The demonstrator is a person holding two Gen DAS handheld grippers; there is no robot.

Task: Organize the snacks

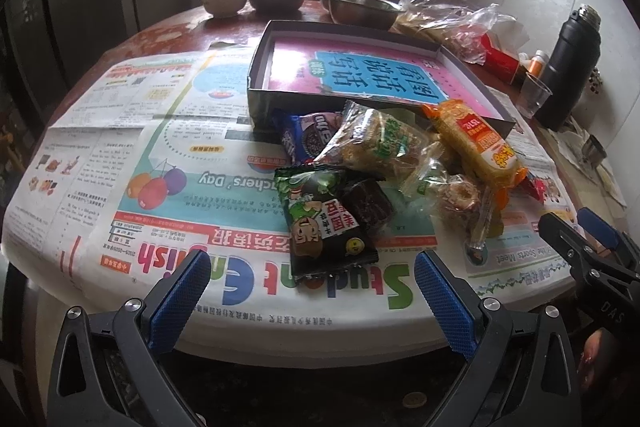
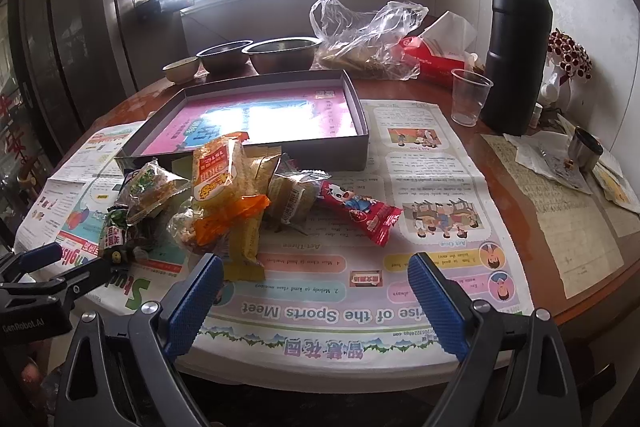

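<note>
lying heaped, crinkly wrapped snacks (image 1: 384, 171)

Snack pile (image 1: 384, 167) sits mid-desk, touching near wall of open grey box (image 2: 256, 115).

Newspaper (image 1: 160, 187) left of pile lies bare: free lane up to box's left side.

Newspaper strip between pile and near desk edge bare in both wrist views.

Right of pile, printed pages (image 2: 432, 195) bare up to clear plastic cup (image 2: 470, 101).

Black thermos (image 2: 516, 43) stands tall just behind cup, blocking far right.

Plastic bag (image 2: 360, 35) and metal bowls (image 2: 280, 55) crowd space behind box.

Box interior open from above.
</note>
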